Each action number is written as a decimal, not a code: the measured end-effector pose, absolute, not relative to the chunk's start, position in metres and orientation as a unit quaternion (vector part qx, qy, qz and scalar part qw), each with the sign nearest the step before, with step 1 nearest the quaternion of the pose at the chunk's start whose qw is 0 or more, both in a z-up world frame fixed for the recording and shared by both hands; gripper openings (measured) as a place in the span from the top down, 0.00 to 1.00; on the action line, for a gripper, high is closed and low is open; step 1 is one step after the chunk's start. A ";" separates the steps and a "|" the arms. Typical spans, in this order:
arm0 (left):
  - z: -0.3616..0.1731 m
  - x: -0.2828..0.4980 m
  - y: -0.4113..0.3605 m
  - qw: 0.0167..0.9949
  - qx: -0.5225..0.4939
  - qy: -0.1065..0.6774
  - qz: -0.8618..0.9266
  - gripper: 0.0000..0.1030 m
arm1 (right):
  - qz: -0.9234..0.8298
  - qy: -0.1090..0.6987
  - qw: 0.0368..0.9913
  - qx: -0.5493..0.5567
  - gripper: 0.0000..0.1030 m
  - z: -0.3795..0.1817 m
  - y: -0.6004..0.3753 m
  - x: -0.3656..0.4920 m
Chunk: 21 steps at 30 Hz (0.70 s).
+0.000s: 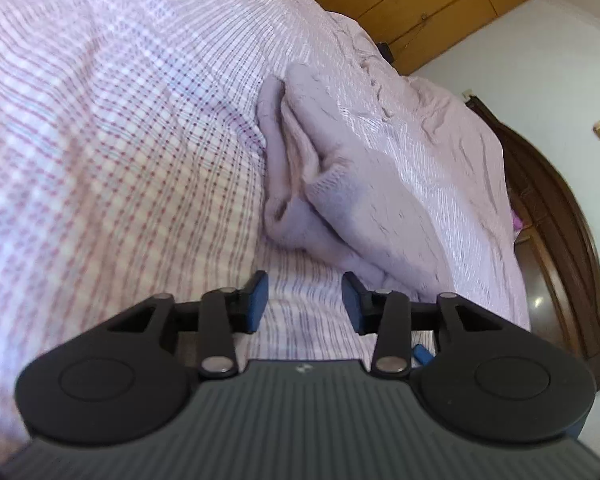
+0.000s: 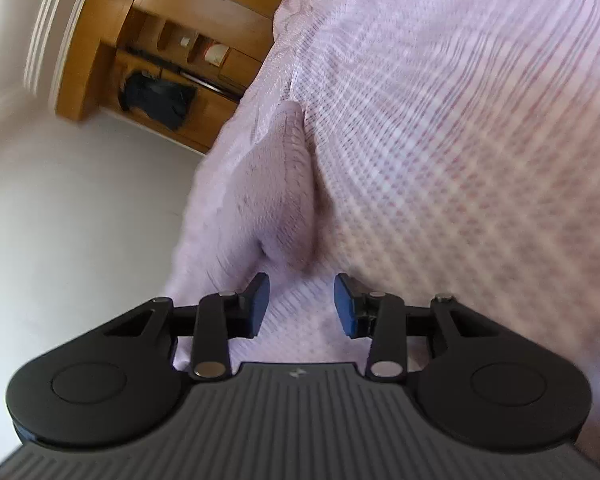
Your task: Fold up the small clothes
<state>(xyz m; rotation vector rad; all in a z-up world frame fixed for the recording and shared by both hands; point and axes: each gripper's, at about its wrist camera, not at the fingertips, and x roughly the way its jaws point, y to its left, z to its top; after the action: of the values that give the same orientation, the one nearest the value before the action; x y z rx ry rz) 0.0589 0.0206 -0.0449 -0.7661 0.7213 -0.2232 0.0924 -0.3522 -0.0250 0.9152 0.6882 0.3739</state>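
Lying just ahead of both parted grippers (image 1: 305,302) (image 2: 302,304), the folded garment (image 1: 340,184) (image 2: 276,192).

A home bedroom. A bed (image 1: 120,140) with a pink checked sheet fills both views, with a dark wooden headboard (image 1: 560,216) at its end. A wooden wardrobe (image 2: 112,40) stands against white walls, dark clothes (image 2: 156,98) hanging inside.
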 end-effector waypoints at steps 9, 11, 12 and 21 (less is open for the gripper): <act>0.012 0.008 -0.027 0.948 -0.138 0.257 -0.126 0.28 | 0.212 0.205 0.891 0.345 0.56 0.018 -0.348 0.028; 0.015 0.008 -0.039 0.958 -0.091 0.242 -0.123 0.28 | 0.230 0.196 0.903 0.304 0.56 0.022 -0.333 0.025; 0.012 0.014 -0.041 0.960 -0.082 0.237 -0.123 0.27 | 0.232 0.195 0.910 0.282 0.56 0.024 -0.328 0.026; 0.032 0.026 -0.044 0.968 -0.065 0.204 -0.127 0.15 | 0.239 0.100 0.958 0.121 0.16 0.052 -0.282 0.006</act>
<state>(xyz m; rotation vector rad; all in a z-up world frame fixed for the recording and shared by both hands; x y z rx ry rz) 0.0261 -0.0440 0.0316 -0.1322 0.4132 -0.2575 0.0061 -0.2818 0.0525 0.2457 0.2025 0.4847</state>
